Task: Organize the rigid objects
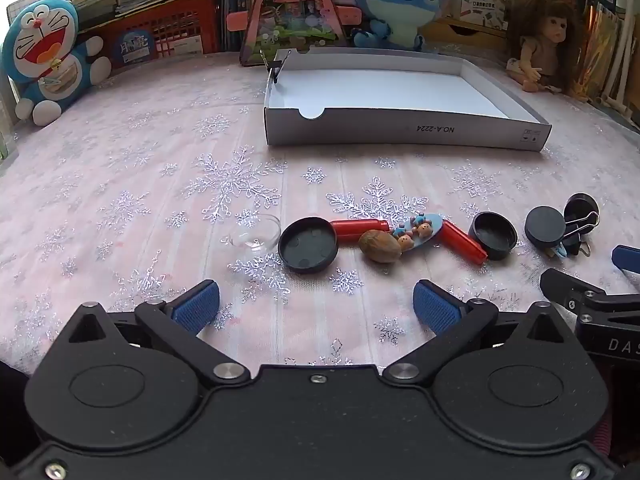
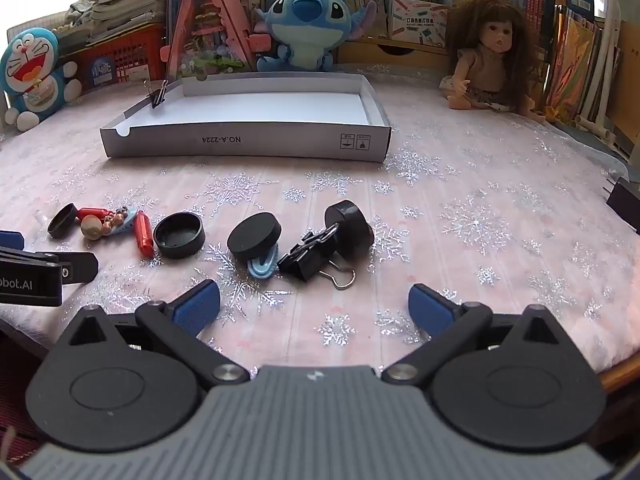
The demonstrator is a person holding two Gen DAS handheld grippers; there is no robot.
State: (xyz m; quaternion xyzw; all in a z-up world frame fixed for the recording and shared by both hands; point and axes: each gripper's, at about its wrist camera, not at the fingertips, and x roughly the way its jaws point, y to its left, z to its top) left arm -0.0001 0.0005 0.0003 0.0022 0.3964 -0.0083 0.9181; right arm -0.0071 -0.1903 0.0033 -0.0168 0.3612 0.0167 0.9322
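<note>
We are holding the left gripper (image 1: 316,306) low over the snowflake tablecloth (image 1: 120,184), its blue pads spread wide and gripping nothing. We are keeping the right gripper (image 2: 314,306) just as wide apart, also with nothing between its pads.

Taking the walnut (image 1: 379,245) as our landmark, a shallow black cap (image 1: 308,244) is lying open side up, just to its left, and a clear glass dish (image 1: 256,233) is sitting further left of that. A red tube (image 1: 359,226) is resting just behind the walnut, and a blue clip with small bear figures (image 1: 418,231) is touching its right side. To the right of the walnut, a second red tube (image 1: 464,242) is leaning against a deeper black cap (image 1: 494,235).

Well to the right of the walnut, a black disc lid (image 2: 254,236) is resting on a light blue clip (image 2: 262,266). Beside it a black binder clip (image 2: 306,258) is lying against a tipped black cap (image 2: 350,230).

Far behind the walnut, a white cardboard box lid (image 1: 400,132) is standing open, with a small binder clip (image 1: 275,67) pinched upright on its left wall. Beyond it a Stitch plush (image 1: 394,4), a Doraemon plush (image 1: 46,60) and a doll (image 1: 546,46) are sitting.
</note>
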